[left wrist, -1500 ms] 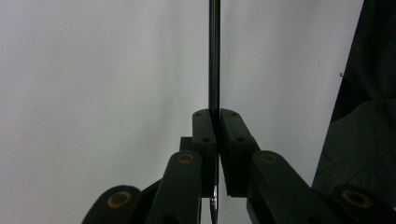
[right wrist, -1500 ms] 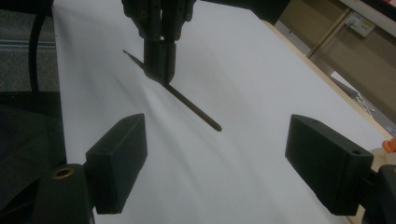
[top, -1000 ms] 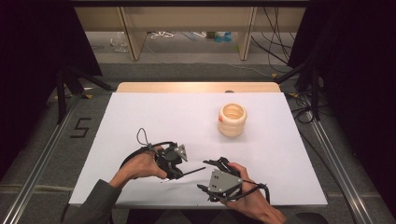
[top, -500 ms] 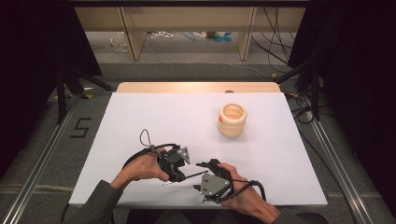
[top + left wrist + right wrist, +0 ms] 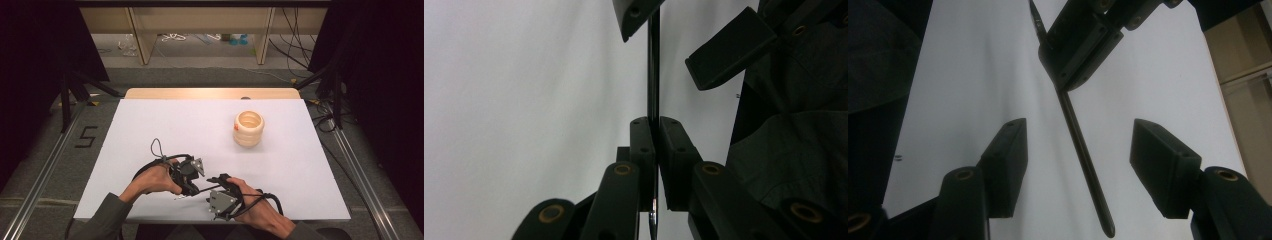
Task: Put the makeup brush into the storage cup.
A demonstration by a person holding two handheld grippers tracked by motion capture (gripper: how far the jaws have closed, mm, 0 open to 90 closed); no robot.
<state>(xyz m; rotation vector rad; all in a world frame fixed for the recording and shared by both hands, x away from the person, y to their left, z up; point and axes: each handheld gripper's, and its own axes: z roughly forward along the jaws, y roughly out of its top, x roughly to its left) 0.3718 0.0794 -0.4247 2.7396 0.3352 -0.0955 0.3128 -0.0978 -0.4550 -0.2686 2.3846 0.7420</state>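
My left gripper [image 5: 192, 176] clamps a thin dark rod [image 5: 1083, 160] low over the white table [image 5: 150, 125]; my right gripper [image 5: 1078, 165] has edged closer, jaws narrowing around the rod's free end, not touching.

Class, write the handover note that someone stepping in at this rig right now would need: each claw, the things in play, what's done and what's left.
Left claw: shut on a thin dark rod, held near the table's front edge.
Right claw: open, its jaws have just been closing; the rod's free end lies between them, the pads not yet touching it.
Ribbed cream holder: upright on the white table, farther back to the right, apart from both claws; from above it looks empty.
Done: rod lifted and offered to the right claw.
Left: probably close the right claw on the rod, release the left; perhaps the rod goes to the holder.
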